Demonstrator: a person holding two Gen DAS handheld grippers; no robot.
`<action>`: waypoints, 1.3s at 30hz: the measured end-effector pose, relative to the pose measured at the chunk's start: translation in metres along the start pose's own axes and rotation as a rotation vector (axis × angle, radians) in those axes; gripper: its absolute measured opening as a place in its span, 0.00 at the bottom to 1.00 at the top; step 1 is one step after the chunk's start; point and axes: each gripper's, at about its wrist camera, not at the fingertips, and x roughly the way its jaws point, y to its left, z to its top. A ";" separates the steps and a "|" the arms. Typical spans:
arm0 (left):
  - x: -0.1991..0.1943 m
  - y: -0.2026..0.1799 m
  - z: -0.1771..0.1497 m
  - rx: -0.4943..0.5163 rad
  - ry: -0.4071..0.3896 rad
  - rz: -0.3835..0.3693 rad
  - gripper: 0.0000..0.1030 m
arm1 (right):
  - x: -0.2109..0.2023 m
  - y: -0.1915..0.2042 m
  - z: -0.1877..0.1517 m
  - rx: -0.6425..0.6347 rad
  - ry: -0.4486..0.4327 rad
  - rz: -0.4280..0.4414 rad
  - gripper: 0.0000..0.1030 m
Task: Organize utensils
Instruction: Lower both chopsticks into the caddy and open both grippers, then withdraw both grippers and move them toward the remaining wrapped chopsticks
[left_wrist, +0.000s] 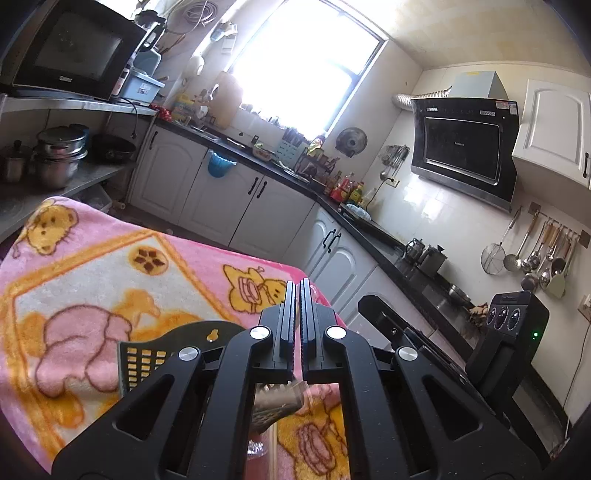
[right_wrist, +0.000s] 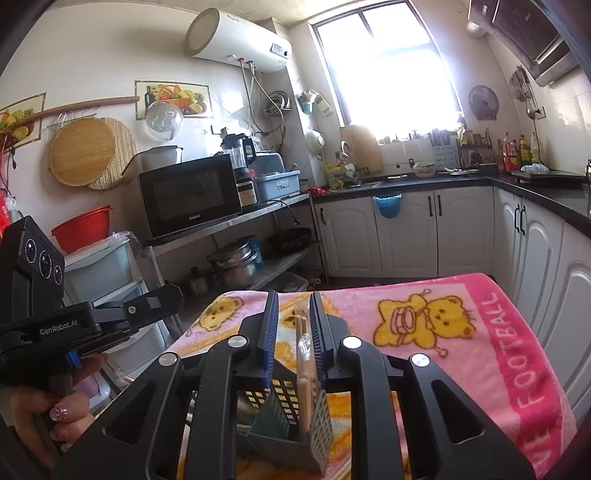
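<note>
A dark perforated utensil holder (right_wrist: 288, 417) stands on a pink bear-print towel (right_wrist: 461, 295). A pale slender utensil (right_wrist: 304, 354), probably a chopstick, stands upright in it between the blue pads of my right gripper (right_wrist: 293, 299). It leans by the right pad with a gap to the left one, so the jaws are open. In the left wrist view the holder (left_wrist: 147, 358) lies lower left of my left gripper (left_wrist: 298, 291), which is shut on nothing above the towel (left_wrist: 92, 266). A hand holds the left gripper (right_wrist: 173, 295) at the left edge of the right wrist view.
White cabinets (right_wrist: 406, 236) under a black counter (right_wrist: 535, 184) run behind and to the right of the towel-covered table. A steel shelf carries a microwave (right_wrist: 188, 195) with pots (right_wrist: 232, 262) below. Hanging ladles (left_wrist: 535, 254) line the wall by the stove.
</note>
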 end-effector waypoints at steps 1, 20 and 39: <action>-0.001 0.000 -0.001 0.002 0.002 0.001 0.00 | 0.000 -0.001 -0.001 0.004 0.005 -0.003 0.22; -0.036 -0.006 -0.017 0.002 -0.013 0.008 0.36 | -0.035 -0.010 -0.012 0.032 0.064 -0.013 0.43; -0.049 -0.008 -0.052 -0.003 0.038 0.008 0.68 | -0.063 -0.016 -0.041 0.020 0.143 -0.038 0.49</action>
